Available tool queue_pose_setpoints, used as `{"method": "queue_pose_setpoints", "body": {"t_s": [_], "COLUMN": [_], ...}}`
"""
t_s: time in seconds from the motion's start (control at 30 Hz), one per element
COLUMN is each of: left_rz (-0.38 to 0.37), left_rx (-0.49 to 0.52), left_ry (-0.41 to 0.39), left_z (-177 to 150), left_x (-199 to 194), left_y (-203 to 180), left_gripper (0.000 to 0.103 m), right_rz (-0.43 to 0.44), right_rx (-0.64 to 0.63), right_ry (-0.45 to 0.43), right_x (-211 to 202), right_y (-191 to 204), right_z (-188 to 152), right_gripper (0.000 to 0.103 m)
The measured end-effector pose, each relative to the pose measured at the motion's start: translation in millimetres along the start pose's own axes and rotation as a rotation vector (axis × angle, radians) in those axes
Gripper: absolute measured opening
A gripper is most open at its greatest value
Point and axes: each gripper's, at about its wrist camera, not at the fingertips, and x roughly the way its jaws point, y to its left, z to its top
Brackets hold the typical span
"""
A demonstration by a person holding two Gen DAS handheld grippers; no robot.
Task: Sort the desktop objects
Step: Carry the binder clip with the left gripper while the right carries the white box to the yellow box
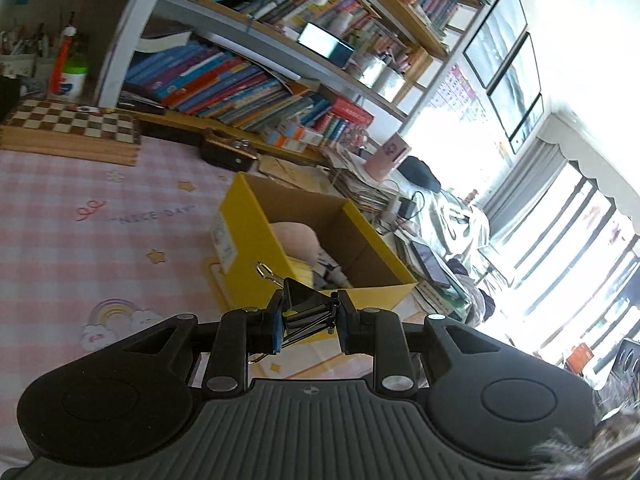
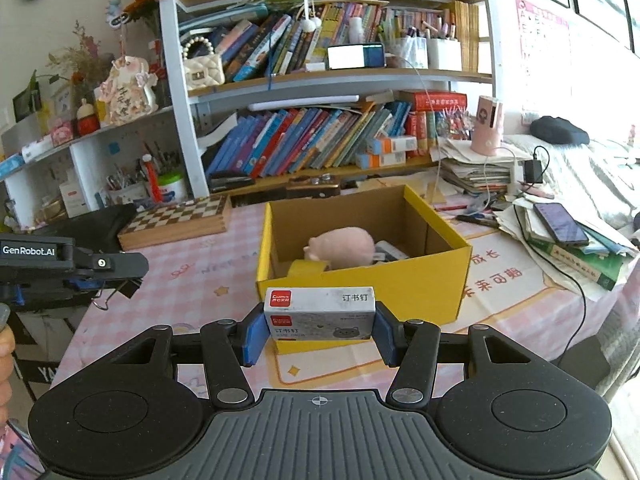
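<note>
Cardboard staple box (image 2: 320, 314), steel binder clip (image 1: 306, 306)

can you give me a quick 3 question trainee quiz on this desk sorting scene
1. True or false: the yellow box is empty.
2. What does the left gripper hold? A) binder clip B) pen C) phone
3. What is clamped between the right gripper fingers?

Key:
1. False: a pink plush toy and other items lie inside.
2. A: a black binder clip.
3. A box of staples.
</note>
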Motion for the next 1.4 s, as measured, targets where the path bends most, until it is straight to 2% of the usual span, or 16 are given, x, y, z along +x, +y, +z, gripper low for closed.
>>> {"method": "queue_pose_setpoints", "body": {"t_s": [0.27,0.43,0.77,0.9,1.1,1.4], "left_rz": [-0.008,0.012,0.122,0.171,0.230,0.308], "left_rx": [0.053,0.061,0.098,0.109,0.123,0.133], "left_ry": [0.012,-0.012,-0.016,0.006,0.063,0.137], "left_z": [7,16,38,46,51,51], "left_x": [40,68,148,182,231,280], "left_y": [-32,-53,-80,-82,-81,-77], "left_gripper": [0.023,0.023,0.023,0.023,0.023,0.023], "right_rz": [-0.008,0.029,0.130,0.174,0.237,0.286], "right_rx": [0.001,-0.033,-0.154,-0.227,-0.323,-0.358], "right_ry": [-0.008,-0.004,0.021,0.058,0.169,0.241], "right_x": [16,38,107,142,195,232], "right_y": [-36,-63,-98,-104,-105,-107], "right_z": [12,30,71,83,88,87], "right_gripper": [0.054,0.054,0.054,0.054,0.054,0.054]}}
